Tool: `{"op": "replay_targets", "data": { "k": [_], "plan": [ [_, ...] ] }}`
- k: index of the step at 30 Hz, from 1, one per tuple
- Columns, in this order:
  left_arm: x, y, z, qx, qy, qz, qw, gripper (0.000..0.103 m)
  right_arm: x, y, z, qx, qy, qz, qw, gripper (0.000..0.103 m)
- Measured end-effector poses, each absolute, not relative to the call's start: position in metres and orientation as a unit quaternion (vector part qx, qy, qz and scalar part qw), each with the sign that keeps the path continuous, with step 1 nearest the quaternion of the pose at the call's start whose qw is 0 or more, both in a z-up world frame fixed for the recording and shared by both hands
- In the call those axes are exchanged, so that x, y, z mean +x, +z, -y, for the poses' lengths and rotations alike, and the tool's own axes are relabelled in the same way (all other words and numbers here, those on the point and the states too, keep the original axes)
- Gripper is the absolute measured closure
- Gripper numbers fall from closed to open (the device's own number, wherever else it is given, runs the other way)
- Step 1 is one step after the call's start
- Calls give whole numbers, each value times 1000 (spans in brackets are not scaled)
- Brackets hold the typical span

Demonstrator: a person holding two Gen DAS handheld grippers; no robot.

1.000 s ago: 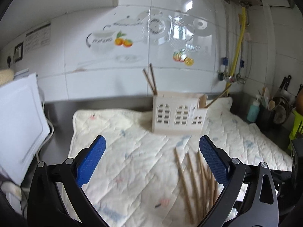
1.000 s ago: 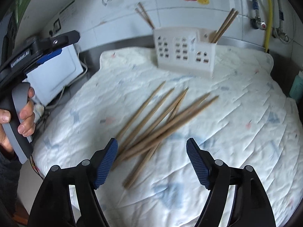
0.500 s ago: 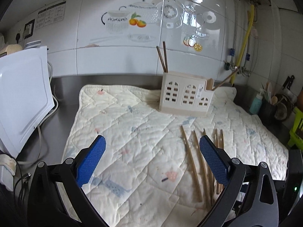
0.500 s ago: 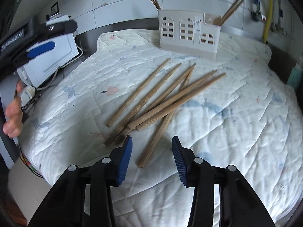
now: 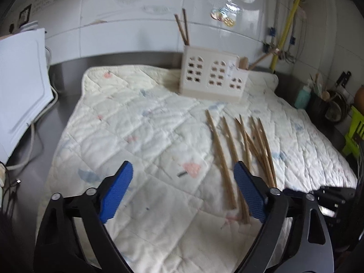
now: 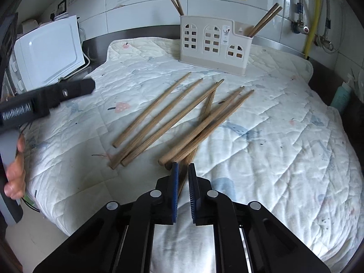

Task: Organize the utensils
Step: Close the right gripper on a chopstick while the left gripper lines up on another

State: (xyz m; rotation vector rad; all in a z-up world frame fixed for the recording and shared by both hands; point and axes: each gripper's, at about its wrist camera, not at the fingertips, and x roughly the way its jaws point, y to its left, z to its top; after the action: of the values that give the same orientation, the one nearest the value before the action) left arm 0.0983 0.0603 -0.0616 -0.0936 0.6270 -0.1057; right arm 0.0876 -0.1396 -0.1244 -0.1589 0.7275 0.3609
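Observation:
Several wooden chopsticks (image 6: 173, 111) lie fanned out on a quilted white mat (image 6: 273, 136); they also show in the left wrist view (image 5: 241, 145). A cream utensil holder (image 6: 213, 43) stands at the back of the mat with chopsticks in its left and right compartments; it shows in the left wrist view (image 5: 211, 79) too. My right gripper (image 6: 183, 170) is shut on the near end of one chopstick (image 6: 204, 118) that runs under the pile. My left gripper (image 5: 182, 182) is open and empty above the mat, left of the pile.
A white appliance (image 6: 47, 52) stands left of the mat on the steel counter (image 5: 50, 122). A teal bottle (image 6: 341, 95) and a utensil pot (image 5: 318, 104) stand at the right. A tiled wall with a yellow pipe (image 5: 284, 22) is behind.
My right gripper has moved down to the pile and its jaws have narrowed from wide open to shut on one chopstick's end. My left gripper has tilted down toward the mat, still open.

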Motion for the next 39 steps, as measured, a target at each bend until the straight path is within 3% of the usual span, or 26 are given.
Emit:
{"op": "replay_targets", "data": {
  "k": [4,12,26,31,39],
  "plan": [
    [97,-72,-50,-47,-67,-322,943,27,86,-126,146,-81,159,-353,918,99],
    [100,-84,-35,-45,-90,-343,934,28,86,-123,165,-34,171,-356,918,101],
    [106,-97,-21,-54,-145,-363,919,62,109,-121,166,43,173,-382,907,100],
    [114,-98,-19,-68,-153,-368,915,63,108,-119,165,23,143,-375,916,98],
    [133,-107,-21,-96,-145,-393,903,78,114,-123,170,32,141,-386,911,97]
  ]
}}
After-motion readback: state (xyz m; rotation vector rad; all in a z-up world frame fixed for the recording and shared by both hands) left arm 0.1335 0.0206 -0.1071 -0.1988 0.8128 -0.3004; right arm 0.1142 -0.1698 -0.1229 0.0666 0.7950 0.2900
